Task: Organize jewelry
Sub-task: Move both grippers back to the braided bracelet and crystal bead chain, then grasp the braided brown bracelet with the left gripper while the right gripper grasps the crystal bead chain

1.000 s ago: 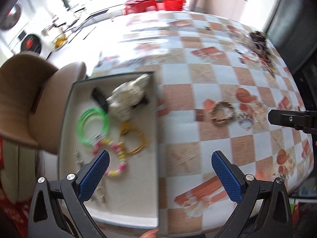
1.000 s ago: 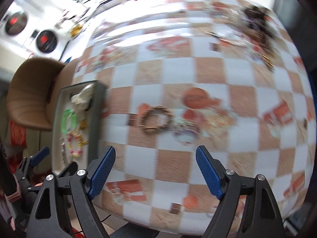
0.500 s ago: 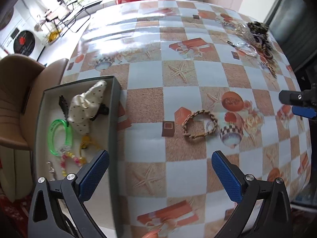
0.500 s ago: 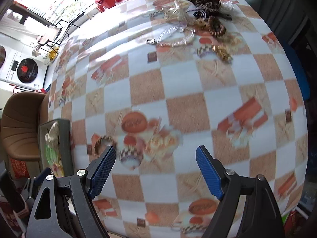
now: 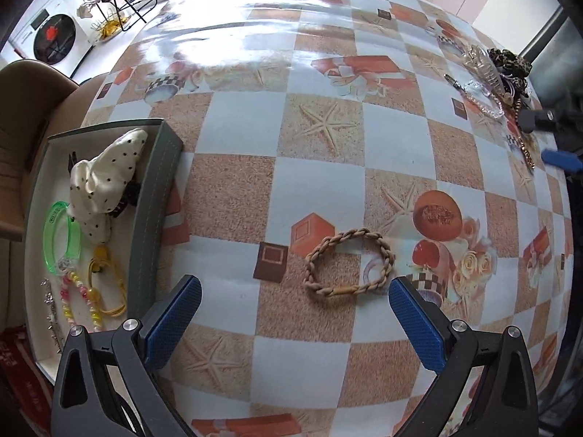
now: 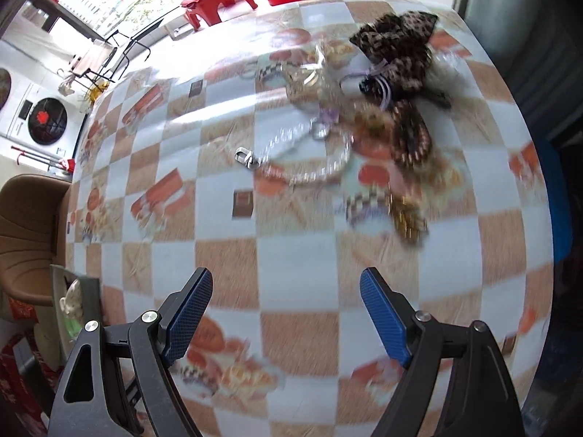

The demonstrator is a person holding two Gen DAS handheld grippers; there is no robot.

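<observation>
- The braided bracelet (image 5: 349, 263) lies flat on the tabletop (image 5: 255, 127), just ahead of the left gripper (image 5: 295, 313) and between the lines of its two fingers, well apart from the tray (image 5: 153, 218) on the left.
- The left gripper is spread wide and holds nothing. To pick the bracelet up well, lower it so one finger lands inside the loop and the other outside — pinching one side of the braid, not the whole ring.
- The braid looks soft, so it likely sags when lifted; carry it low over the tray's near wall.
- The tray already holds a spotted hair bow (image 5: 104, 178), a green bangle (image 5: 60, 236) and a bead bracelet (image 5: 78, 302); bare floor shows nearer its front.
- The right gripper (image 6: 286, 309) is also spread and empty, facing the blurred pile of jewelry (image 6: 364, 120) — leave it clear of the left one's path.
</observation>
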